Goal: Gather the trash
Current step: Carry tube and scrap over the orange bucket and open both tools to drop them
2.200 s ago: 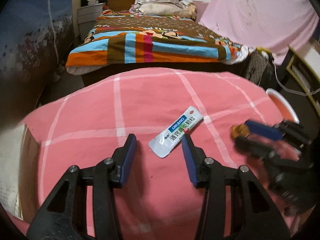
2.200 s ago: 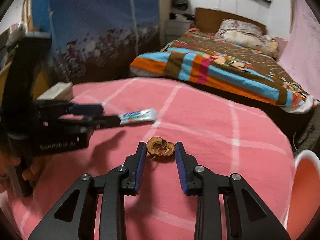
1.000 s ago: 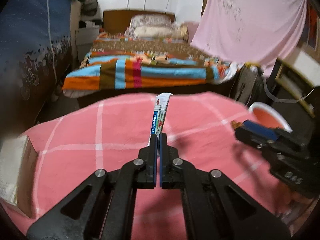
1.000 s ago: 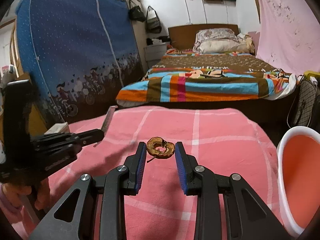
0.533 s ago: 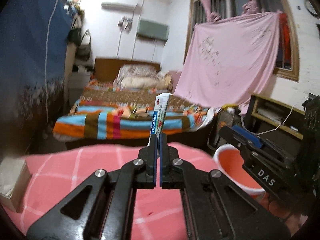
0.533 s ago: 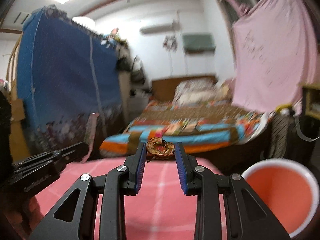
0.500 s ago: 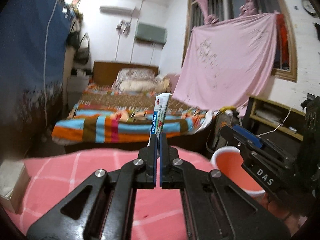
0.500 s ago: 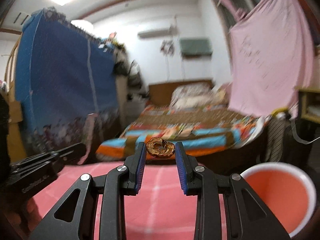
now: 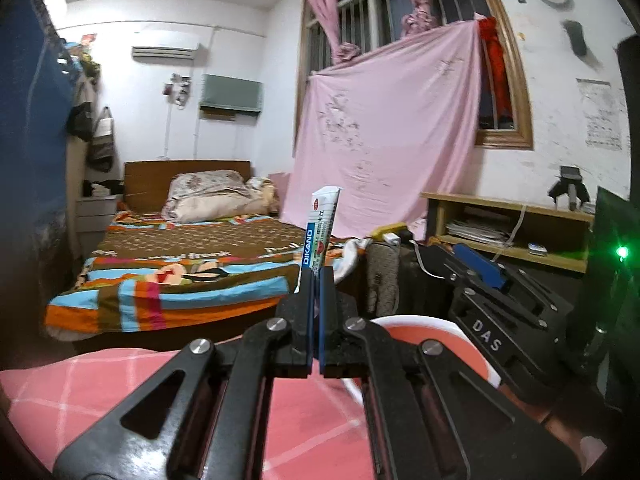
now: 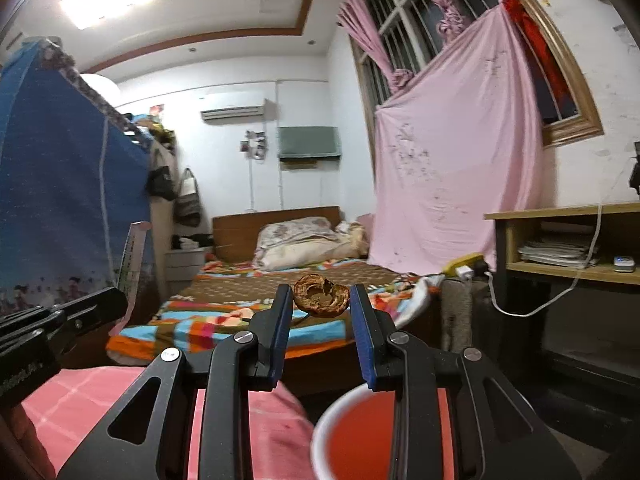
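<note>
My left gripper is shut on a white and blue sachet that stands upright between the jaws, raised above the pink checked table. My right gripper is shut on a brown dried fruit ring, held above the near rim of the red bin with a white rim. The bin also shows in the left wrist view, just right of my left gripper. The right gripper body is at the right in the left wrist view; the left gripper with the sachet is at the left in the right wrist view.
A bed with a striped blanket lies beyond the table. A blue wardrobe stands at the left. A wooden shelf unit and a cable are at the right. A pink sheet covers the window.
Both grippers have lifted their items off the table and swung right towards the bin. The bin now sits under the right gripper's fingers.
</note>
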`<state>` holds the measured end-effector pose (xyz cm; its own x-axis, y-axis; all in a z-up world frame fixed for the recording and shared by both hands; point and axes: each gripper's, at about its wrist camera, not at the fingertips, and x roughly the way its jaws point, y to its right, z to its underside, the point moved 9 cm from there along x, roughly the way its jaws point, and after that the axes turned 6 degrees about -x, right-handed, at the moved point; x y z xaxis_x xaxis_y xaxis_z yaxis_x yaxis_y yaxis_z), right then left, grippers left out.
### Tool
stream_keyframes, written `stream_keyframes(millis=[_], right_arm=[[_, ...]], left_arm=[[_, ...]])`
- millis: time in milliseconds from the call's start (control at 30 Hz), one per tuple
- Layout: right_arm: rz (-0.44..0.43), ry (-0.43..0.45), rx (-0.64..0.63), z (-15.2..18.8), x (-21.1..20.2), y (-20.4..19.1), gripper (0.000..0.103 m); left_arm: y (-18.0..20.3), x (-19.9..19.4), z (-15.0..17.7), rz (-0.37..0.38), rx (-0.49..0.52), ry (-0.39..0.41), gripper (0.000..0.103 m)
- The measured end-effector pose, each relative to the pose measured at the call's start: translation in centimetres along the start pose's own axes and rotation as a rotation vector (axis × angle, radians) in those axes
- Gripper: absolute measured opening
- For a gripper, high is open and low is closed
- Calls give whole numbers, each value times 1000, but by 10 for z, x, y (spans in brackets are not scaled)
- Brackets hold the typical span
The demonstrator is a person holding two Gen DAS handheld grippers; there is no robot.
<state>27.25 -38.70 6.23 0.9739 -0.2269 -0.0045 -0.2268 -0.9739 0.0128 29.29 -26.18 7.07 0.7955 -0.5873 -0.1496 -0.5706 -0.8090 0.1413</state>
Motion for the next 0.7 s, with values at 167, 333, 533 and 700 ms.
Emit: stream_keyframes(millis=[167,333,533,700], right_arm=[[37,-36,20,10,0,22,27],[67,-93,38,23,7,39,27],[96,-166,49,39,12,49,27],[112,-235,54,53,19,54,27]], left_arm=[[23,20,11,55,-1,-50,0],[34,40,26,102,-29,-121,0],[45,63,45,145,-71,-225,0],[53,80,62,159,-92,-317,0]])
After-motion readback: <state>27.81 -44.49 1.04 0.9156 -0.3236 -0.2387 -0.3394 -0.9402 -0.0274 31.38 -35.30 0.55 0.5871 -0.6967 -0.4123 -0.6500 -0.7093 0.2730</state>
